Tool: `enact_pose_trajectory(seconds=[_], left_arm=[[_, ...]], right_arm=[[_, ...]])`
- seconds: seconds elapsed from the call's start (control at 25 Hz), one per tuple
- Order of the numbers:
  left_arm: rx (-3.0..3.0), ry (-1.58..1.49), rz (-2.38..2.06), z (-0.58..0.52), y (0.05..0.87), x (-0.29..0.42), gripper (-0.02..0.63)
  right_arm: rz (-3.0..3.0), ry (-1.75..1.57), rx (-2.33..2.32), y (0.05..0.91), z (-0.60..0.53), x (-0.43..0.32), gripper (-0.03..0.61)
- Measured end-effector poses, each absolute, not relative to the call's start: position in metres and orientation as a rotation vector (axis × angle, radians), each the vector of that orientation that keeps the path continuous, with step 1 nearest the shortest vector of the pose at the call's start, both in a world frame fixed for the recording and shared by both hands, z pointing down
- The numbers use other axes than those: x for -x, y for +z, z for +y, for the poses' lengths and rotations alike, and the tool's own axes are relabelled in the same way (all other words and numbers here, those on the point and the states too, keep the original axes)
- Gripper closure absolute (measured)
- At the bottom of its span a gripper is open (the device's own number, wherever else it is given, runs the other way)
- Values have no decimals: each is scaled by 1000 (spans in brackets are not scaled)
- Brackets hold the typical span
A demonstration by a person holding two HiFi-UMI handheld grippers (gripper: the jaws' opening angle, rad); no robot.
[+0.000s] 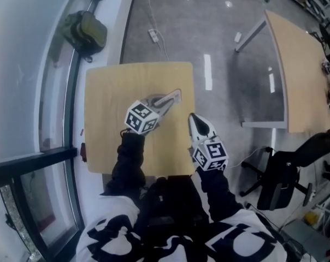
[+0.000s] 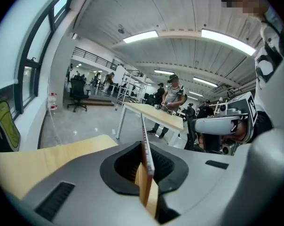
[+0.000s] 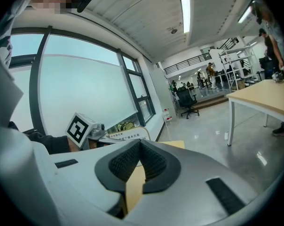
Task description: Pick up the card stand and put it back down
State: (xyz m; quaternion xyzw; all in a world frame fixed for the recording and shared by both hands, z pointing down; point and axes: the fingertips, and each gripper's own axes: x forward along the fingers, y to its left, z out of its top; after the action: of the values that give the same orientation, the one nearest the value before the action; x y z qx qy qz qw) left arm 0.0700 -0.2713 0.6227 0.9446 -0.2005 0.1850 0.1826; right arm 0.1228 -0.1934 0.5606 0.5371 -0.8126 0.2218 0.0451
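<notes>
Seen from above, a person in a black-and-white top stood at a small light-wood table (image 1: 107,124) and held a tool in each hand. The left tongs (image 1: 164,105) reached over the middle of the table and pinched the card stand (image 1: 172,97), a thin clear panel that stuck out beyond their tips toward the table's far edge. In the left gripper view the stand (image 2: 148,158) ran edge-on between the two dark pads, which pressed on it from both sides, with a strip of pale wood at its lower end. Whether its base touched the table could not be told. The right tongs (image 1: 194,121) hung near the table's right edge, apart from the stand and just to the right of it. In the right gripper view their pads (image 3: 153,160) met at the tips with nothing between them, and the stand (image 3: 128,135) showed off to the left as a rounded card with printed lines. An olive-green bag (image 1: 87,31) lay beside the window (image 1: 23,64), beyond the table. A glossy grey floor (image 1: 219,42) spread past the table to a second table (image 1: 304,64) on the right, and a black chair (image 1: 280,187) stood below it. Several people (image 2: 172,95) stood far off in the hall.
</notes>
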Motion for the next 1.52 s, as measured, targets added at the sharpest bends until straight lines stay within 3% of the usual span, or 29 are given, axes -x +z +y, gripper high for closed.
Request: enact_pose_trajectory(seconds=[0.84, 1.52], left_arm=[[-2572, 174, -1364, -156, 411, 59, 589], [-2619, -60, -1700, -96, 362, 117, 589]], right_arm=[[-2691, 382, -1631, 403, -128, -44, 575], [-2722, 242, -1545, 367, -97, 31, 574]])
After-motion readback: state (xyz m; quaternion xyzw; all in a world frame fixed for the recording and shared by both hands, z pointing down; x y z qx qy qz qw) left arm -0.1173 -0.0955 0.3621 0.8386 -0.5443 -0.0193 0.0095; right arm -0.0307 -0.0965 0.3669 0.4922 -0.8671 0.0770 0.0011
